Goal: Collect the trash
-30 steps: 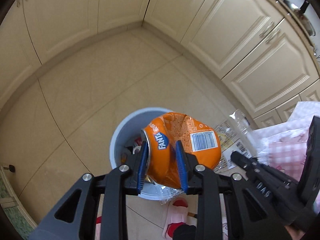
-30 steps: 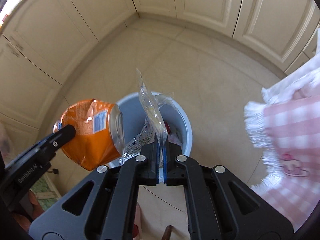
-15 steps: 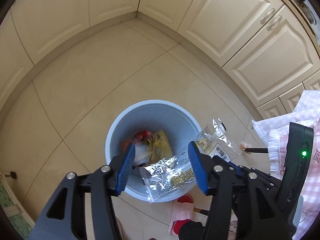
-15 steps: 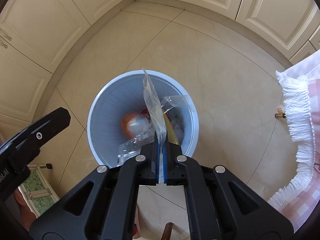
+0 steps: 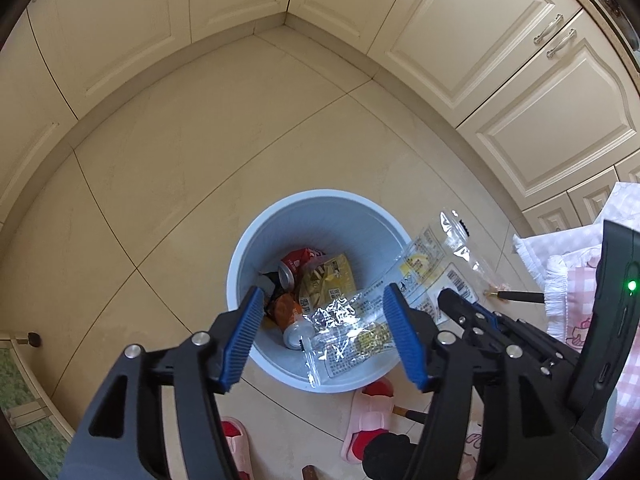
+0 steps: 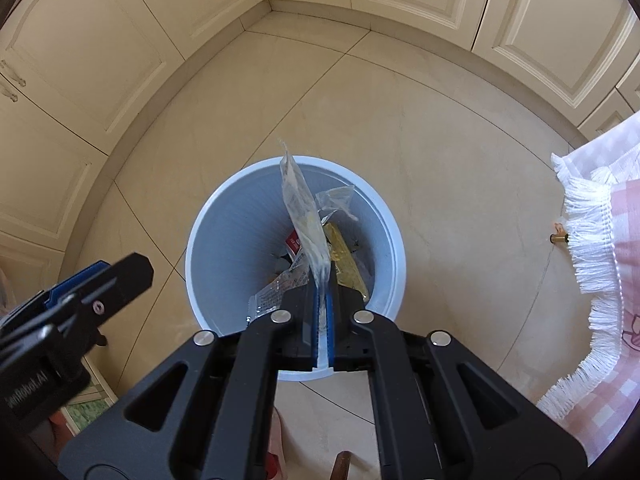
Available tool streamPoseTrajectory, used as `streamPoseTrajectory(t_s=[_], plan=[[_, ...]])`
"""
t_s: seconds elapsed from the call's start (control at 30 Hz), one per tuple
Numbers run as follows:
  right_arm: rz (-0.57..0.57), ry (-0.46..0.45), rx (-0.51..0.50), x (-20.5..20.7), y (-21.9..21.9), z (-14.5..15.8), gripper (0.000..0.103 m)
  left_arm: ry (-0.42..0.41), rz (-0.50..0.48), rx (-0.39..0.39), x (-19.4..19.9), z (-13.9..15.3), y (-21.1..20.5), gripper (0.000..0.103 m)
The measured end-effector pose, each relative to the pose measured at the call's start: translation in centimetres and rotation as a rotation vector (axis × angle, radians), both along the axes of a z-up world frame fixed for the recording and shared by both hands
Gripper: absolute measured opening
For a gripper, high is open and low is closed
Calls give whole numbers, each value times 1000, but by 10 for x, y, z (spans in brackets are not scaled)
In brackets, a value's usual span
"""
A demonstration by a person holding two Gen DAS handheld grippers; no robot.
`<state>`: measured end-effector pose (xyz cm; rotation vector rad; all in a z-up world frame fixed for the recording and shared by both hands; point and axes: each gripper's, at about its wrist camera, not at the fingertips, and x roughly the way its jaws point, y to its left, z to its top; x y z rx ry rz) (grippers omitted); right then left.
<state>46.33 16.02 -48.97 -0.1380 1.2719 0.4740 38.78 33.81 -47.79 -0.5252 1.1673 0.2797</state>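
Tiled kitchen floor [image 5: 200, 168] | bin [image 5: 256, 240] below | left gripper [image 5: 324, 336] fingers opening, empty | right gripper [image 6: 323, 320] pinching wrapper [image 6: 300, 208]

Cream panelled cabinet doors [image 5: 472, 36] are lining the beige tiled floor [image 5: 192, 168]; a pink checked fringed cloth [image 6: 608, 280] is hanging at right.

Glossy, crinkled clear plastic wrapper [image 6: 306, 220] catches the light at frame centre, pinched by ribbed blue rubbery pads [image 6: 329, 322]. The bin [image 5: 256, 248] below is smooth, matt pale-blue plastic, finely ridged inside. A shiny metal can [image 5: 289, 312] glints in it beside a glossy yellow foil-like packet [image 5: 328, 284]. Lower right, soft pink checked cloth [image 6: 616, 280] with a fluffy white fringe. Floor tiles [image 5: 200, 140] look smooth, satin beige.
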Motion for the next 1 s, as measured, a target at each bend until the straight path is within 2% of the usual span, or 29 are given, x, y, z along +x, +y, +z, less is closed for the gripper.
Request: streamPoseTrajectory(t_s=[0.4, 0.53, 0.57, 0.67, 0.8, 0.87, 1.0], plan=[[-33, 5, 21, 0, 1, 8, 5, -15, 10, 3, -2, 9, 0, 64], [-54, -4, 33, -2, -5, 17, 36, -47, 17, 8, -6, 20, 1, 64], [-55, -12, 36, -3, -7, 21, 39, -52, 19, 8, -7, 23, 1, 64], [-50, -32, 38, -7, -11, 34, 39, -64, 14, 13, -12, 31, -2, 64], [-32, -115, 7, -22, -24, 67, 43, -70, -28, 72, -26, 43, -14, 64], [-35, -153, 4, -31, -35, 88, 46, -73, -33, 78, -36, 51, -19, 64], [-26, -254, -10, -60, -58, 136, 52, -127, -48, 93, -59, 89, -38, 66]])
